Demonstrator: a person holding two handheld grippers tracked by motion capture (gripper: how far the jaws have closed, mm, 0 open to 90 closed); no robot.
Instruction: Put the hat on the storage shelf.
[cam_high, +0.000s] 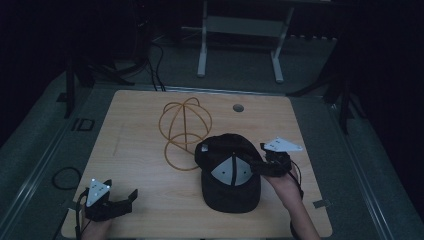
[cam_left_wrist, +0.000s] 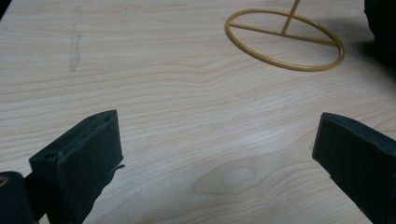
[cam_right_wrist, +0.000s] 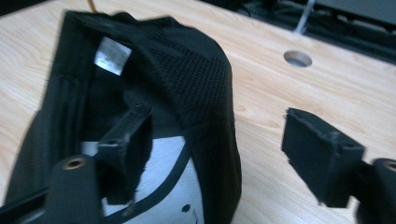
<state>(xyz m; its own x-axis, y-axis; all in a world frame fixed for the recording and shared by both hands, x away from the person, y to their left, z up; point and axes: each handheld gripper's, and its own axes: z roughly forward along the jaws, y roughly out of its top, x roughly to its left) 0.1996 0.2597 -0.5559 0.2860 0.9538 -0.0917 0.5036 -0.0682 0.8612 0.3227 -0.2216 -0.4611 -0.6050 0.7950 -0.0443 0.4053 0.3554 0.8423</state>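
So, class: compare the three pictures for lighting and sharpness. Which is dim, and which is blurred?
High view: dim, with dark surroundings around the table. Left gripper view: bright and sharp on the wood grain and wire ring. Right gripper view: well lit, but the cap and jaws are motion-blurred.

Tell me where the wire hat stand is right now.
In the high view the wire hat stand sits on the table at centre, toward the far edge, just left of and behind the black cap; its base ring also appears in the left gripper view.

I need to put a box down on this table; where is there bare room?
The table's left half is bare, from the wire hat stand to the left gripper. It is crowded at the right, around the black cap and right gripper.
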